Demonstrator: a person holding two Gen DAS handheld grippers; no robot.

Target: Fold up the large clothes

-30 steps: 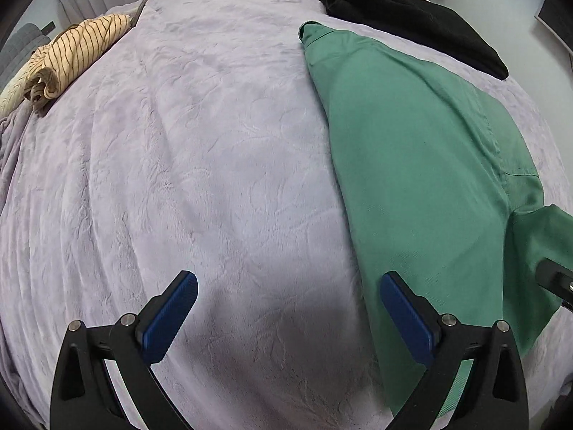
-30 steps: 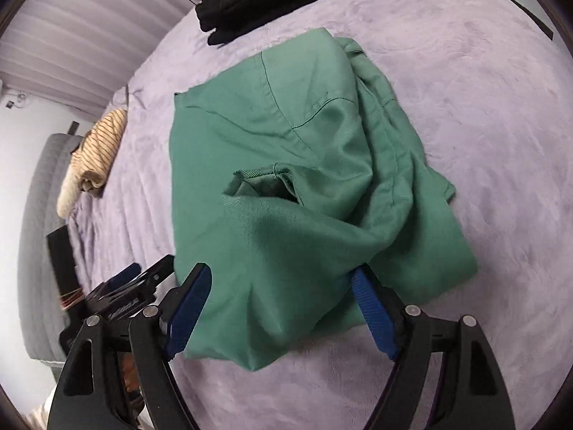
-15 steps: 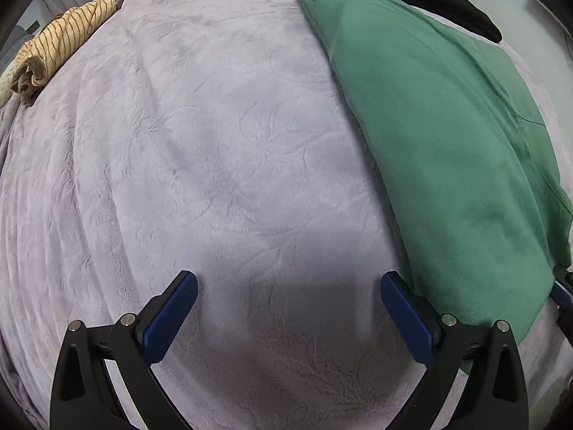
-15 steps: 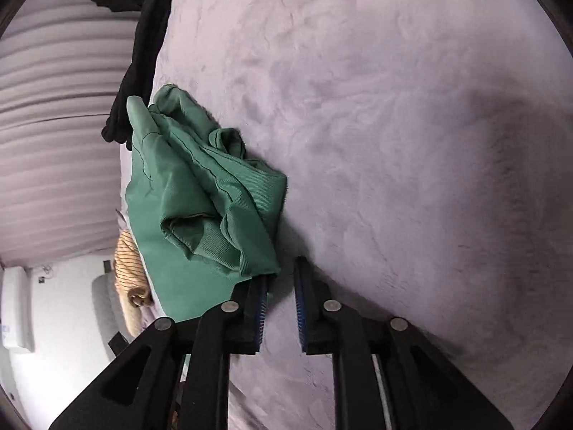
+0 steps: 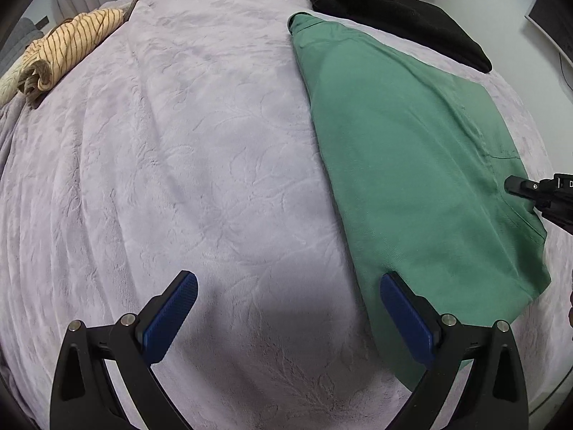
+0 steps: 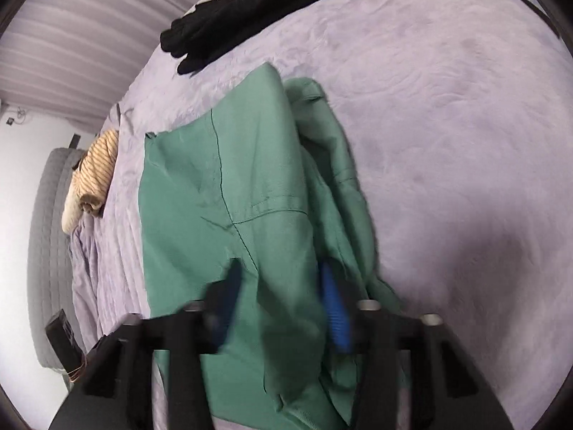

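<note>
Right gripper [image 6: 283, 301]: fingers [image 6: 335, 308] blurred, standing apart in the picture with a fold of the green garment [image 6: 222, 193] between them; whether they clench it cannot be told from the view.

Left gripper [image 5: 286, 315]: fingers [image 5: 170, 319] released, wide apart, nothing between them, above bare bedspread [image 5: 161, 161].

The green garment lies on the bed, its near edge just beside the left gripper's right finger. A black garment [image 5: 394, 25] lies beyond it. A striped garment [image 5: 68, 46] lies at the far left edge.

Shirt [image 5: 412, 165] on the bedspread [image 5: 179, 161], dark garment [image 5: 394, 18] behind, striped garment [image 5: 68, 46] far left
</note>
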